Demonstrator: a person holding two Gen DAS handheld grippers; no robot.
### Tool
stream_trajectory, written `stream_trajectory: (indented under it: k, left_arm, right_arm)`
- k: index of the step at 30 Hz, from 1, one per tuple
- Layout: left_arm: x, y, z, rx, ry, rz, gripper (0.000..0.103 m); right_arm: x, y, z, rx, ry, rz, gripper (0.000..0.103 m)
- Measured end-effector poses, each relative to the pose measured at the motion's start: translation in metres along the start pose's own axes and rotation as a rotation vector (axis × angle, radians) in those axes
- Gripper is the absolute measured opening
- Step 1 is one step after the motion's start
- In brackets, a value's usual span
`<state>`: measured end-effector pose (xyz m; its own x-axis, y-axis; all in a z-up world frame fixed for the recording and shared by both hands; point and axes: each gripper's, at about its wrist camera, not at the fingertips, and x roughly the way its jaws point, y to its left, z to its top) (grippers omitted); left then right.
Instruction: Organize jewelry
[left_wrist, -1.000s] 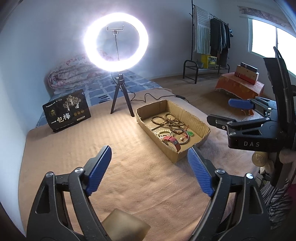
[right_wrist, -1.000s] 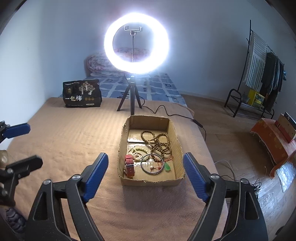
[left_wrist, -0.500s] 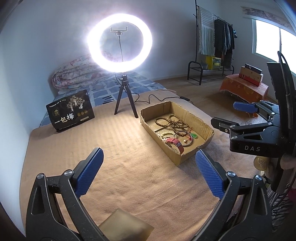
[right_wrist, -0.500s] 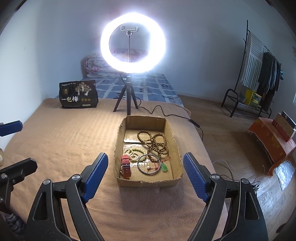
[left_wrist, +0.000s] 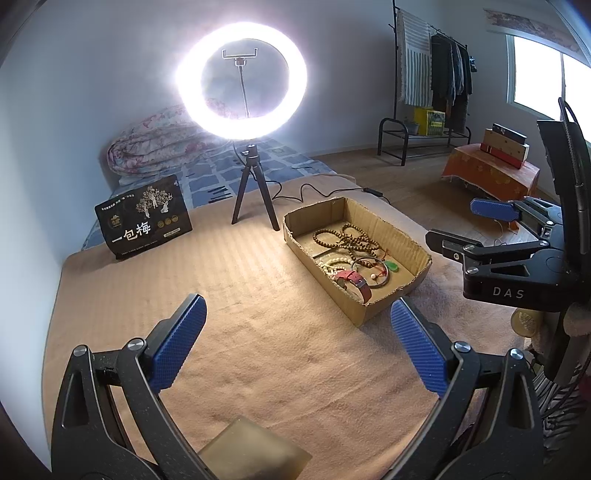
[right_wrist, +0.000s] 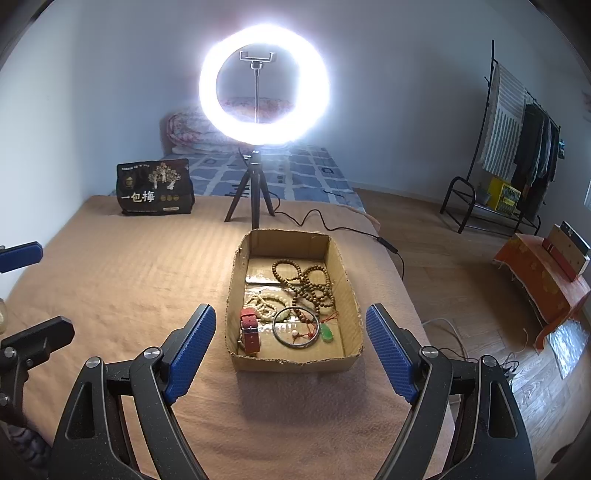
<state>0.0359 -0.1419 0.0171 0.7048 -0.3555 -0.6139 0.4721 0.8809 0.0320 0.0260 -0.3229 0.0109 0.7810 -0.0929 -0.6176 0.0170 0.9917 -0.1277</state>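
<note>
Looking along the left gripper (left_wrist: 295, 339), its blue pads stand wide apart with nothing between them, hovering above the tan blanket (left_wrist: 236, 295). Ahead and to the right sits the cardboard box (left_wrist: 388, 310), holding the jewelry: brown beads (left_wrist: 351, 240), pale beads (left_wrist: 334, 264), a red strap (left_wrist: 354, 280), a metal bangle (left_wrist: 373, 271) and a green pendant (left_wrist: 392, 266), all tangled together. A black bag (left_wrist: 144, 218) reads "一包梅"; the right gripper's body shows "DAS".

From the right gripper (right_wrist: 290, 350), equally spread and empty, the box (right_wrist: 295, 362) lies straight ahead, just beyond the pads. Everything is in the box, yet heaped. That fits either pieces gathered in, or pieces waiting to be sorted out; I cannot tell which. Any pick would call for lowering over one loose piece, such as the bangle (right_wrist: 295, 326), clear of the beads.
</note>
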Motion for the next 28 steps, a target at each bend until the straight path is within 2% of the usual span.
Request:
stream_trajectory:
  k: [28]
  left_arm:
    - [-0.003, 0.003, -0.010, -0.022, 0.004, 0.013, 0.102]
  right_arm:
    - [-0.001, 0.001, -0.001, -0.013, 0.006, 0.005, 0.083]
